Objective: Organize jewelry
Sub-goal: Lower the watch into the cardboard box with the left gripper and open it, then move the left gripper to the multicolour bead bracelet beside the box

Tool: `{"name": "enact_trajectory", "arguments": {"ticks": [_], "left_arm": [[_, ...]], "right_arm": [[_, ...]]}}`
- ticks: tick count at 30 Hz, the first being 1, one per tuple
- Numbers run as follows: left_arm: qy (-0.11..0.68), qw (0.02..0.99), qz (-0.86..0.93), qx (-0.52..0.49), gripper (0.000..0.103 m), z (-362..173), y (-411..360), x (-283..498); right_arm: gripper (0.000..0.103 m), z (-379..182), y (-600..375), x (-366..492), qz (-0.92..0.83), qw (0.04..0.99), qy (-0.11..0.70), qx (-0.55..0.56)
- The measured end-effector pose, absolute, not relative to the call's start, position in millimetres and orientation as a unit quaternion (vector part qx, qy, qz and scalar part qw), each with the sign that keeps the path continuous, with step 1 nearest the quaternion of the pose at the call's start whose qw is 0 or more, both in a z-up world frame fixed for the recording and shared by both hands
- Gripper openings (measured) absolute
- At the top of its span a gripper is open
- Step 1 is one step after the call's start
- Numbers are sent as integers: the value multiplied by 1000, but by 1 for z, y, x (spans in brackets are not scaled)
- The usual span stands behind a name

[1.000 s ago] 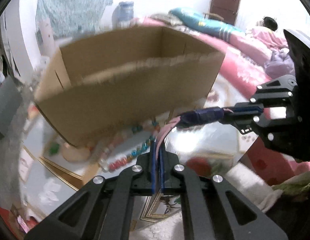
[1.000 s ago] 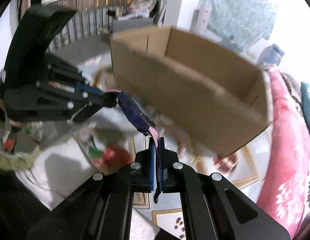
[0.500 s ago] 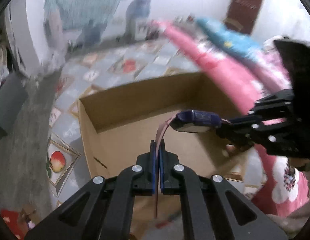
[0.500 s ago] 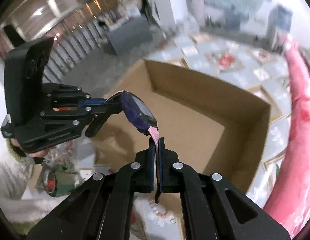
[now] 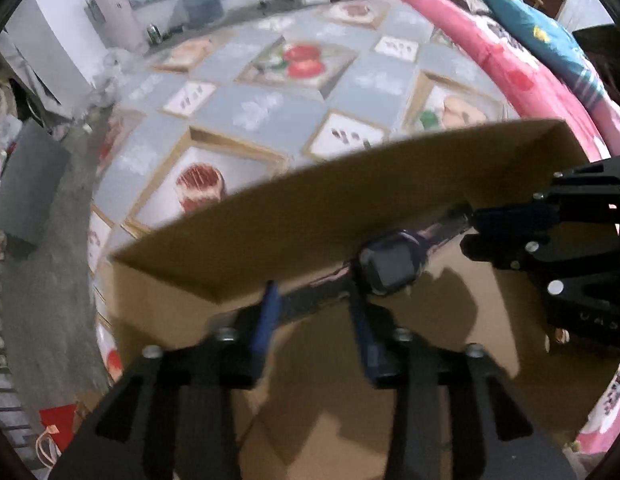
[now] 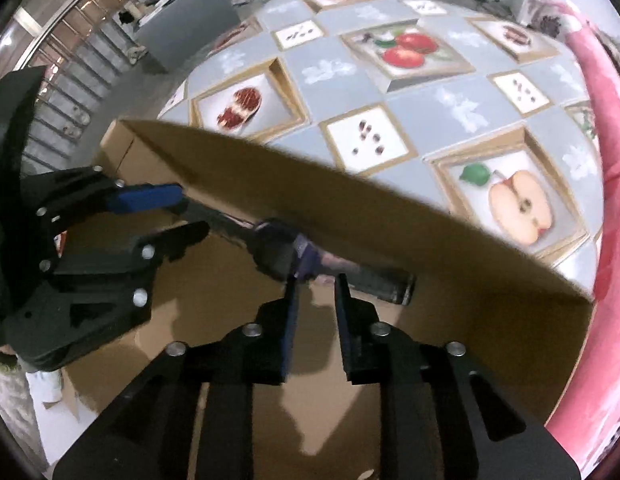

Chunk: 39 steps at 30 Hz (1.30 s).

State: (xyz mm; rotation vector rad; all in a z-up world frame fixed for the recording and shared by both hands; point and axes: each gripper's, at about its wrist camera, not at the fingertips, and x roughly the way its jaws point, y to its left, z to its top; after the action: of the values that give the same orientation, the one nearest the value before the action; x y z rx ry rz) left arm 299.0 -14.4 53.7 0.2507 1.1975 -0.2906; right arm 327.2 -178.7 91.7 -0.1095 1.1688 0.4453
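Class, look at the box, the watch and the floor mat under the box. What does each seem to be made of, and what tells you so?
Box: plain brown cardboard, matte, with a thin raw top edge.
Watch: probably plastic; a dark, smooth square screen in a purplish case, with a band that looks soft and rubbery, though blurred.
Floor mat: likely printed vinyl or plastic sheet, smooth with a slight sheen and flat fruit pictures.

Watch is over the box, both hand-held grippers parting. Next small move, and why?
Probably lift both hand-held grippers clear. The watch is inside the cardboard box, and the jaws of the left hand-held gripper and right hand-held gripper are opening with no pad pressing on it.
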Motion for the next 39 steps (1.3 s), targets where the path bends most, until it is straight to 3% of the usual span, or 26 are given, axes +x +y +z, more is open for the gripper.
{"name": "enact_trajectory", "arguments": {"ticks": [12, 18, 21, 23, 28, 32, 39], "left_arm": [[439, 880, -128, 127, 63, 122, -3, 256], [367, 919, -105, 100, 79, 163, 35, 185], [348, 929, -88, 90, 83, 167, 52, 141], [340, 933, -79, 82, 84, 164, 61, 109], [308, 946, -33, 91, 92, 148, 69, 54], [310, 946, 6, 94, 93, 119, 72, 31], [392, 919, 8, 32, 93, 49, 69, 16]], "right_arm": [[23, 124, -171, 305, 226, 841, 486, -76], [23, 178, -199, 234, 249, 889, 382, -39], [37, 202, -224, 173, 250, 917, 311, -16], [52, 210, -239, 133, 238, 935, 264, -3], [72, 200, -261, 58, 169, 966, 197, 5], [79, 160, -259, 40, 129, 962, 241, 9], [90, 75, -212, 33, 120, 933, 338, -22]]}}
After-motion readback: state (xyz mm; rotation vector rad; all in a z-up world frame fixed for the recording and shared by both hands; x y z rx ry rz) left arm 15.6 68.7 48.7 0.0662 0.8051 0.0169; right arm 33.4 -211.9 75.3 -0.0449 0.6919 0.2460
